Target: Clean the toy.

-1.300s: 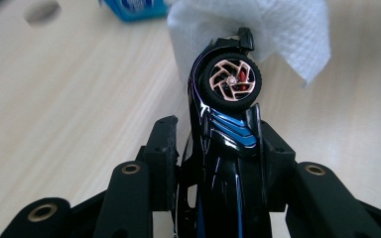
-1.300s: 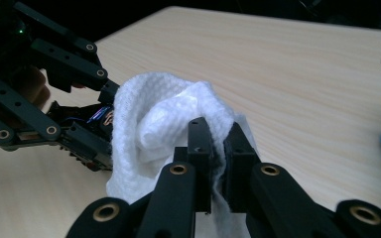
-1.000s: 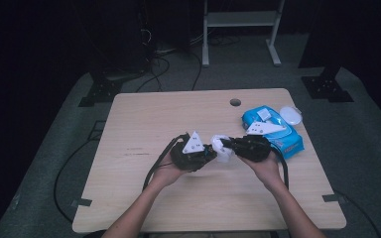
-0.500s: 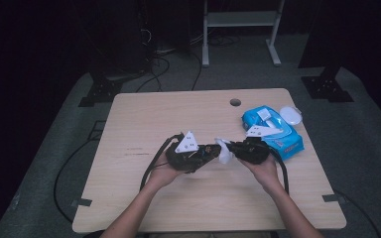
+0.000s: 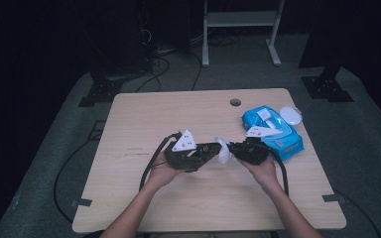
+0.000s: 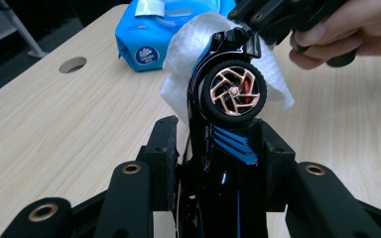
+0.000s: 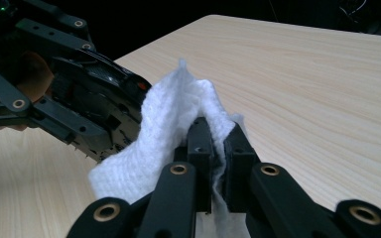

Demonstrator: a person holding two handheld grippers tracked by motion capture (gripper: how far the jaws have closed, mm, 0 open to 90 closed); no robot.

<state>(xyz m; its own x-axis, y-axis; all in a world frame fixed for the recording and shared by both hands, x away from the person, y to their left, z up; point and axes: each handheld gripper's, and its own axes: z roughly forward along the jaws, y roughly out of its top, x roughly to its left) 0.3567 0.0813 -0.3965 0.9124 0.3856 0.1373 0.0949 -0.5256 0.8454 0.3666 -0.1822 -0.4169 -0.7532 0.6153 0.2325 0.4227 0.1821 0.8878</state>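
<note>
Toy car (image 6: 226,124) sits clamped in the left gripper (image 5: 206,151) above the pale wood table (image 5: 178,114), dark room behind. Right gripper (image 5: 235,148), facing it, pinches a white wipe (image 7: 173,119) against the car's end.

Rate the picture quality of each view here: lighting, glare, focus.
High view: dim, the surroundings nearly black, the table evenly lit, small things soft. Left gripper view: bright and sharp on the toy car, with gloss highlights on its black body; the wipe pack slightly soft. Right gripper view: the white wipe crisp in the right claw, the dark left claw underexposed, the background black.
</note>
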